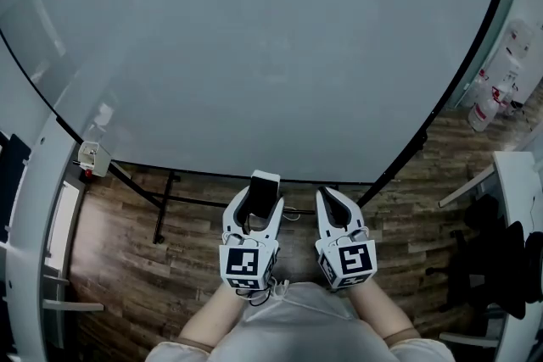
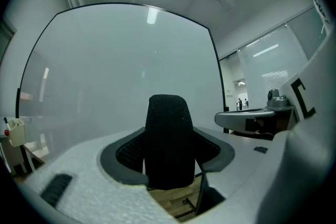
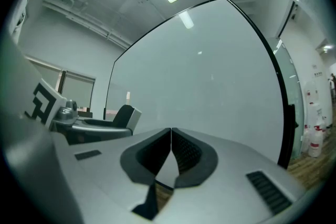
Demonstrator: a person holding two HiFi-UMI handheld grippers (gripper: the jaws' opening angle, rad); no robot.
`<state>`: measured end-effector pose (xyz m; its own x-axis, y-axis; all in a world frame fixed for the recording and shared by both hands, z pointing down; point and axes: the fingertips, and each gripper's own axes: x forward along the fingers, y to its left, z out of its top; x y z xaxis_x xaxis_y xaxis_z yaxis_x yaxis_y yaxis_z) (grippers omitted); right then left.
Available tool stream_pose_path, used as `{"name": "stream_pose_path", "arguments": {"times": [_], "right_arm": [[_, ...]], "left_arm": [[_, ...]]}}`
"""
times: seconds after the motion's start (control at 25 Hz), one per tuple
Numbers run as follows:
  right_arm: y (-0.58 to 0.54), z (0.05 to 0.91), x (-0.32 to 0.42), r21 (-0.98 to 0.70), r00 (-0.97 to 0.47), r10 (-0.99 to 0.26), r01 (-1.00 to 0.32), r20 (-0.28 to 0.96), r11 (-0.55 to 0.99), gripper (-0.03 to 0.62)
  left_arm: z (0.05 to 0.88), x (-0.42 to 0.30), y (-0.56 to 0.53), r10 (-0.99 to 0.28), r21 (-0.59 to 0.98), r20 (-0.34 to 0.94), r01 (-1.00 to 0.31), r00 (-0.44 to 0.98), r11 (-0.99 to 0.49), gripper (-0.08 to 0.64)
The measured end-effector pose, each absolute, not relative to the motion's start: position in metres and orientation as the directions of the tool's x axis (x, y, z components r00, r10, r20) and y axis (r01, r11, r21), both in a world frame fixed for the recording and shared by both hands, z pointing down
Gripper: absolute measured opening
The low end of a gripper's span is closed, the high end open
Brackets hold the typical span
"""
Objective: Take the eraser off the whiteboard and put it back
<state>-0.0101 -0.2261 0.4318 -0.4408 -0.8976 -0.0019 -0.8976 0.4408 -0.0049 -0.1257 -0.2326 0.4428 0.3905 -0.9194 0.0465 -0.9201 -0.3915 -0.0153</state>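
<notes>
Between our left tongs (image 1: 259, 208), on the near side of the whiteboard (image 1: 254, 55), the eraser (image 1: 263, 185) sits pinched; our right tongs (image 1: 329, 199) are pressed together, empty. If we set it on tilted, it may not stick and may fall to the floor (image 1: 407, 208).

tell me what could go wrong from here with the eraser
1. The left tool grips only the near end of the eraser, which sticks out well past the jaws; it may pivot or slip and drop to the wood floor.
2. The right tool, shut and empty, sits close beside it and could knock it on the way back to the whiteboard.
</notes>
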Motion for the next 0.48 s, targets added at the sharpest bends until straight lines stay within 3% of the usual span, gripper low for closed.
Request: {"name": "stream_pose_path", "arguments": {"times": [0.48], "right_arm": [[-0.224,0.43,0.005,-0.006,-0.451,-0.892,-0.892,-0.007,0.451,0.026]], "left_arm": [[0.439,-0.105,-0.232,-0.918,0.008,0.043,-0.919,0.395,-0.395,0.262]]}}
